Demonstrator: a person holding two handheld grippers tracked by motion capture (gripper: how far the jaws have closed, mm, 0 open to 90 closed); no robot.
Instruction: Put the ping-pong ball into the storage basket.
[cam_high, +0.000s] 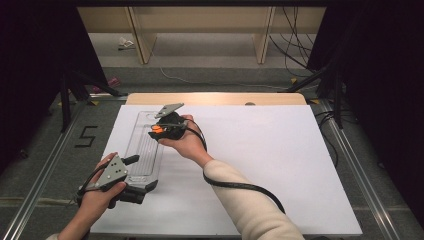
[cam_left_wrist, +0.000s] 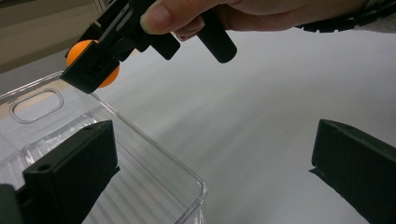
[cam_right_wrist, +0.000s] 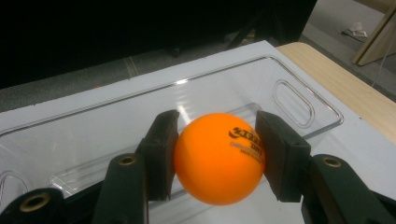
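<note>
Your right gripper (cam_right_wrist: 215, 158) pinches the orange ball (cam_right_wrist: 218, 157) above the clear tray's (cam_high: 145, 150) far end; your left gripper (cam_left_wrist: 210, 172), jaws spread, sits at its near end.

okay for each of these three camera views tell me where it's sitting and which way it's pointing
High view: fixed above the person's side, looking forward and down on the table; both forearms and grippers show.
Left gripper view: rides the left gripper, looking between its open jaws across the clear tray; the person's right hand shows.
Right gripper view: rides the right gripper, looking down into the tray.
Shared: both gripper views show the orange ball it holds.
</note>
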